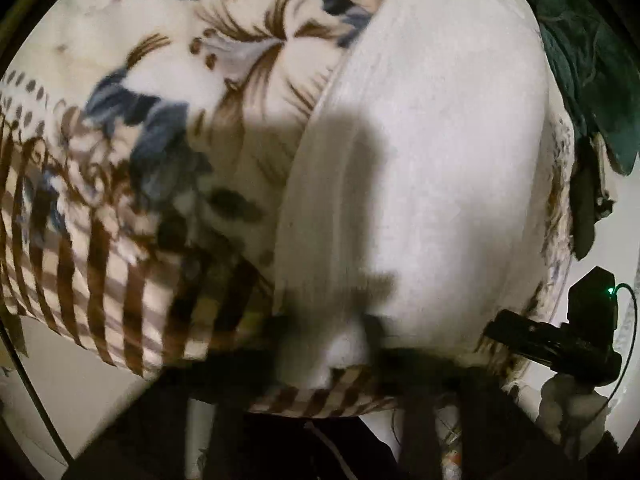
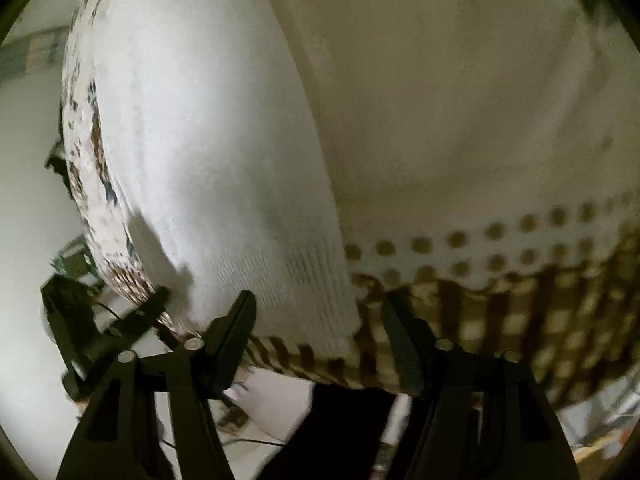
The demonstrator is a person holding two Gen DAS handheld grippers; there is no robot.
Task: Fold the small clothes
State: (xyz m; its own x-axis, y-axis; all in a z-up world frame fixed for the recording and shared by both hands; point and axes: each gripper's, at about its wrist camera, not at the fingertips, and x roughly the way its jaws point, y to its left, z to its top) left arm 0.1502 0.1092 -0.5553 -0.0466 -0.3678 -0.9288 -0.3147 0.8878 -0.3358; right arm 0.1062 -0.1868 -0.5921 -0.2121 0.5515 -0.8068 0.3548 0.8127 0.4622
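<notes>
A white knitted garment [image 1: 420, 152] lies flat on a floral and striped blanket [image 1: 132, 128], with its ribbed hem toward me. In the right wrist view the garment [image 2: 208, 160] fills the left half and its hem hangs at the bed edge. My right gripper [image 2: 320, 312] is open, its fingers [image 2: 236, 320] on either side of the hem corner. My left gripper [image 2: 160, 304] shows there at the left, by the hem's other corner; in the left wrist view its own fingers are lost in dark blur. The right gripper [image 1: 520, 332] appears at the lower right of that view.
The blanket [image 2: 500, 120] has a dotted and checked border [image 2: 540, 312] along the bed edge. A dark green cloth [image 1: 592, 60] lies at the far right. A pale floor [image 1: 72, 380] lies below the bed edge.
</notes>
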